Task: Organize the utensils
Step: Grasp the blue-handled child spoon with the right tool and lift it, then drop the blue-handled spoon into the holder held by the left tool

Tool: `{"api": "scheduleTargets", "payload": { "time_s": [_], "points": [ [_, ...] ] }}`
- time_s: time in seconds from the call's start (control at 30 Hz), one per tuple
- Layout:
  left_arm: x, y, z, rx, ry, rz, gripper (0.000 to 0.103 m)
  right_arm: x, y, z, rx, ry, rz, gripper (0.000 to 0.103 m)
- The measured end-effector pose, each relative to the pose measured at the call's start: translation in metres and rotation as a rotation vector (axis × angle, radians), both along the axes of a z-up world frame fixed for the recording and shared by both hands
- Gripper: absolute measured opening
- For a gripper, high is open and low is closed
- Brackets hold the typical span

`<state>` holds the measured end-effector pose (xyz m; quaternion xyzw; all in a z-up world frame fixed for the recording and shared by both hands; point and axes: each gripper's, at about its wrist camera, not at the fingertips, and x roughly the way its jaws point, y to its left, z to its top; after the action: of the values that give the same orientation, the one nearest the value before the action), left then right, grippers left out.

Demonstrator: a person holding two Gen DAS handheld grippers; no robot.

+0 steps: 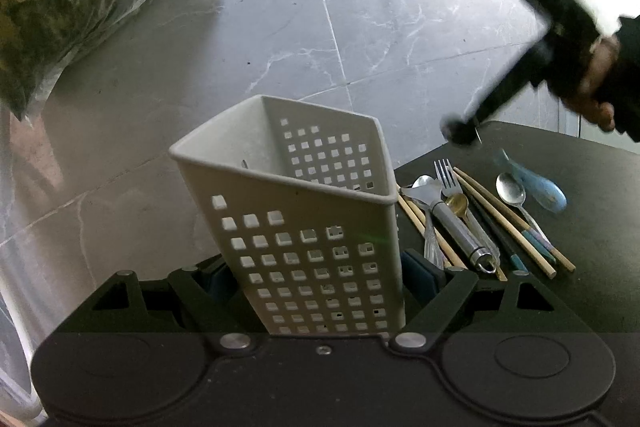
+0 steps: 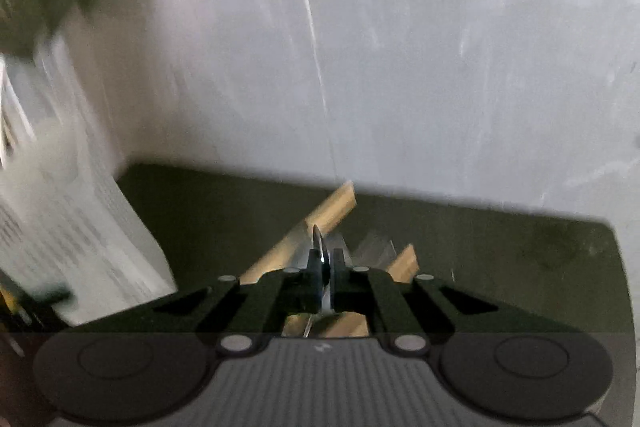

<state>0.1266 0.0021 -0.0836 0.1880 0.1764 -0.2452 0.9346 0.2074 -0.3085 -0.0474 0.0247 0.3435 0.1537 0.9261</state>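
A: Start with the left wrist view. What's the left gripper [image 1: 316,279] doing?

B: Its jaws are clamped on the lower sides of the white holder [image 1: 304,211], the tall one full of square holes. It's tilted, open mouth up and away from the camera, and from here it looks empty. Just to its right, on the dark table [image 1: 560,287], lies the pile: a fork [image 1: 446,175], a steel spoon [image 1: 510,189], chopsticks [image 1: 516,223], a metal-handled tool [image 1: 460,231] and something blue-handled [image 1: 540,187].

A: And the other hand?

B: The right gripper [image 1: 460,131] hangs above the far end of the pile, blurred, with a thin metal sliver at its tip. A hand [image 1: 600,79] grips its handle.

A: Now the right wrist view.

B: Very smeared. The right gripper [image 2: 326,259] has its jaws together on a thin, dark-edged metal blade [image 2: 318,243]; I'd guess a knife, but I can't be sure. Below are blurred chopsticks [image 2: 328,215], and the holder [image 2: 80,227] shows at the left edge.

A: So which step?

B: I'd say the first pick is made and the holder waits. Next, the blade must travel left over the open mouth, be tipped upright, and be let go only once inside. The grip is narrow, so it could swivel.
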Motion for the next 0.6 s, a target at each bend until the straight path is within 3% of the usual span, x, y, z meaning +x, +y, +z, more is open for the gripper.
{"api": "scheduleTargets", "payload": {
  "time_s": [0.2, 0.33, 0.43, 0.6],
  "points": [
    [0.0, 0.001, 0.0, -0.004, 0.003, -0.001, 0.084, -0.048, 0.054, 0.092, 0.223, -0.394, -0.014, 0.004],
    [-0.001, 0.002, 0.0, -0.005, 0.001, -0.003, 0.084, -0.061, 0.113, 0.109, 0.173, -0.623, 0.058, 0.004],
    [-0.001, 0.002, 0.0, -0.008, 0.002, 0.0, 0.084, -0.06, 0.134, 0.091, 0.132, -0.659, 0.072, 0.004],
    [0.0, 0.001, 0.0, -0.018, 0.007, 0.004, 0.084, -0.058, 0.148, 0.06, 0.085, -0.62, 0.094, 0.004]
  ]
}}
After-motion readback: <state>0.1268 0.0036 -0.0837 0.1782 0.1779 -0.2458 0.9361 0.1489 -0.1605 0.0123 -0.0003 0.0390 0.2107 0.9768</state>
